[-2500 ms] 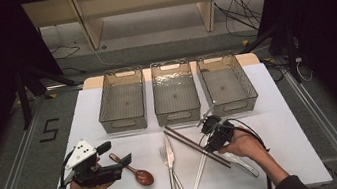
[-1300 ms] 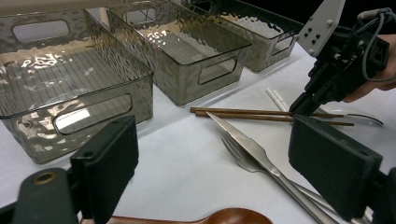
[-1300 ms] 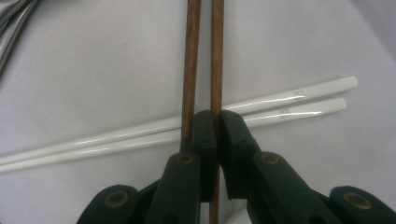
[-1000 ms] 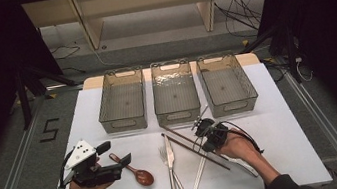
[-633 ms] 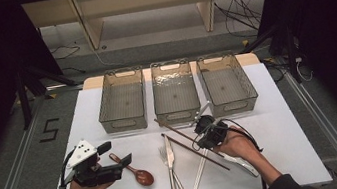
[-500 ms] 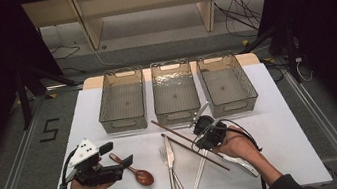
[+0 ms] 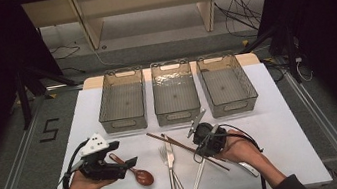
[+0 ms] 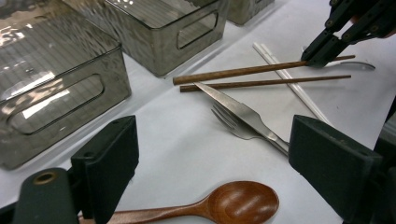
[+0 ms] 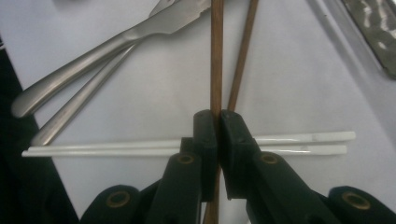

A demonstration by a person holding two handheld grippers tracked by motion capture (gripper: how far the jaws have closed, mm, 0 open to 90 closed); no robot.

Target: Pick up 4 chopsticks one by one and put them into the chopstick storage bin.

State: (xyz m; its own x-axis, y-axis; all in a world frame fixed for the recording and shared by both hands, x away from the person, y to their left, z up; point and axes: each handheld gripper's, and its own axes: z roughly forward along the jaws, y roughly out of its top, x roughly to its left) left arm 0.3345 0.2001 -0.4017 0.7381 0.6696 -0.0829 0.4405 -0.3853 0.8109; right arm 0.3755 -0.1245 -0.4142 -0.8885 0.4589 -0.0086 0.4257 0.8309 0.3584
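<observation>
One dark brown wooden chopstick point(image 9: 216, 56) is pinched between the closed jaws of the right gripper point(image 9: 218, 123), over the white table's near middle, presumably for sorting into the three smoky clear plastic bins point(image 7: 174, 91) along the far edge. The left gripper point(image 8: 210, 154) is held open over the brown wooden spoon point(image 8: 224, 205).

White table point(image 7: 283, 133) with a pale top. Using the middle bin point(image 7: 175, 93) as the landmark: it sits at the far side, with a matching smoky clear bin to its left point(image 7: 122, 101) and another to its right point(image 7: 226, 85) — all three in a row, just beside each other. Nearer than the middle bin lie a steel fork point(image 7: 166, 168) and knife point(image 7: 173, 174), side by side. A thin brown chopstick point(image 8: 266, 83) lies just off the knife tip, white chopsticks point(image 7: 198, 181) slant near-right, and a wooden spoon point(image 7: 135, 172) lies near-left.
</observation>
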